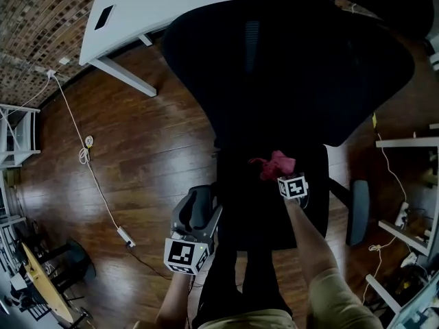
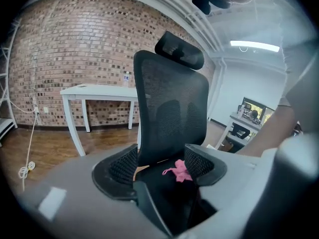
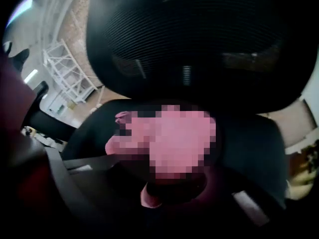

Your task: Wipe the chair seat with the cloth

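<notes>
A black mesh office chair fills the head view, its backrest (image 1: 288, 67) far from me and its seat (image 1: 264, 214) near me. A crumpled pink cloth (image 1: 276, 164) lies on the seat's far right part, with my right gripper (image 1: 281, 173) shut on it. In the right gripper view the cloth (image 3: 169, 138) bunches up just ahead of the right gripper (image 3: 167, 185), above the seat (image 3: 249, 138). My left gripper (image 1: 197, 210) hovers open and holding nothing at the seat's front left edge. The left gripper view shows the left gripper (image 2: 167, 183), and the cloth (image 2: 180, 171) lies past it on the seat (image 2: 157, 176).
A white desk (image 1: 151, 12) stands beyond the chair at the upper left. A white cable (image 1: 86, 149) and a power brick (image 1: 125, 236) lie on the wooden floor to the left. The chair's right armrest (image 1: 357, 211) sticks out. White shelving (image 1: 17, 136) lines the far left.
</notes>
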### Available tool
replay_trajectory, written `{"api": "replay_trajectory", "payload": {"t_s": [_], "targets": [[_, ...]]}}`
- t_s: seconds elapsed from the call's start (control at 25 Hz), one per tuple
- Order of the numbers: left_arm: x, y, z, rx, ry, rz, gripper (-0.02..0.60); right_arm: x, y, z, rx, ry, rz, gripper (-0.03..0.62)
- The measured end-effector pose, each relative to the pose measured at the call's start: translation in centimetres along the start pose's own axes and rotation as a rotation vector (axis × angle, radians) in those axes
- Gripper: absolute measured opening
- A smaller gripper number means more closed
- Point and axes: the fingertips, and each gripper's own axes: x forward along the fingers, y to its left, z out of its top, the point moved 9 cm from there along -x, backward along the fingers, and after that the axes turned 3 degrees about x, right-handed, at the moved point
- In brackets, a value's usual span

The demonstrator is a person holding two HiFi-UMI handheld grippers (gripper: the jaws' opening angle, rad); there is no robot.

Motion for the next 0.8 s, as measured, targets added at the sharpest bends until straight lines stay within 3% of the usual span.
{"api": "replay_trajectory", "payload": {"t_s": [0.08, 0.16, 0.24, 0.32, 0.4, 0.44, 0.52, 0.6, 0.68, 0.72, 0.8], "targets": [[0.2, -0.8, -0.2, -0.008, -0.01, -0.011, 0.282, -3.5, -6.9, -1.1, 0.131, 0.034, -0.151, 0.041], [0.7, -1.2, -0.2, -0.019, -0.021, -0.017, 0.276, -7.4, -11.7, -1.0, 0.27, -0.007, -0.299, 0.041], [0.8, -1.1, -0.5, -0.031, -0.035, -0.022, 0.278, -9.9, -14.0, -0.9, 0.296, -0.044, -0.41, 0.041], [0.5, -0.9, -0.4, -0.037, -0.048, -0.019, 0.278, -10.1, -13.5, -1.4, 0.264, -0.048, -0.414, 0.041], [0.1, -0.7, 0.1, -0.038, -0.054, -0.012, 0.277, -8.6, -10.6, -1.5, 0.255, -0.09, -0.306, 0.041], [-0.1, -0.5, 0.4, -0.038, -0.055, -0.006, 0.278, -7.4, -7.9, -1.2, 0.256, -0.127, -0.2, 0.041], [-0.4, 0.0, 0.5, -0.038, -0.054, 0.009, 0.278, -4.6, 0.2, 0.0, 0.219, -0.198, 0.09, 0.041], [-0.7, 0.4, 0.6, -0.036, -0.051, 0.024, 0.278, -2.1, 9.9, 1.6, 0.113, -0.233, 0.39, 0.041], [-0.9, 0.4, 1.0, -0.025, -0.043, 0.035, 0.278, 0.0, 17.9, 2.6, 0.006, -0.203, 0.594, 0.041], [-1.1, 0.5, 1.1, -0.014, -0.037, 0.037, 0.278, 0.9, 20.6, 2.7, -0.024, -0.17, 0.629, 0.041], [-1.7, 1.0, 0.8, 0.012, -0.022, 0.036, 0.275, 2.6, 22.7, 2.2, -0.017, -0.115, 0.574, 0.041]]}}
